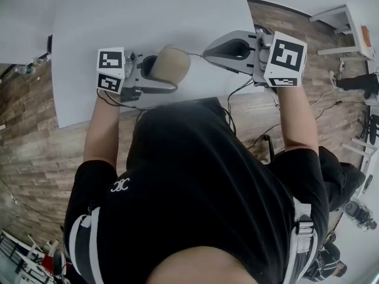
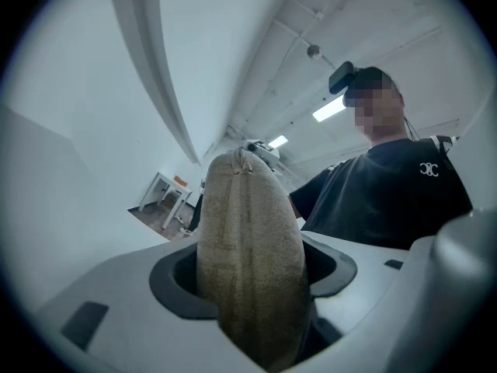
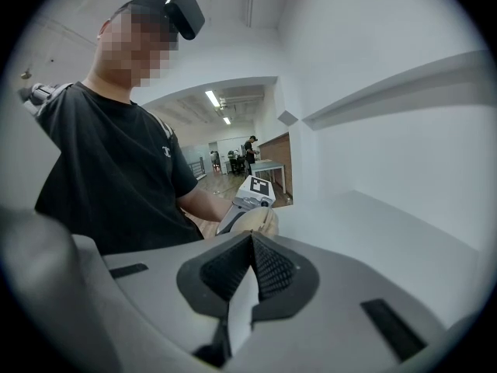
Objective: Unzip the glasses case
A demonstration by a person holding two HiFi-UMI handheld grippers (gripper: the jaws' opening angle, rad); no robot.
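Observation:
A beige fabric glasses case is held in the air over the near edge of the white table. My left gripper is shut on it, with one jaw on each broad side. In the left gripper view the case stands upright between the jaws of the left gripper, its zip seam facing the camera. My right gripper is shut just right of the case's end, and a thin zipper pull runs from the case to its tips. In the right gripper view the right gripper is closed, with the case just beyond it.
The white table's edge runs just in front of the person's body. Wooden floor lies on both sides, with cables trailing at the right. A small white side table stands at the top right. Another person is at the lower right.

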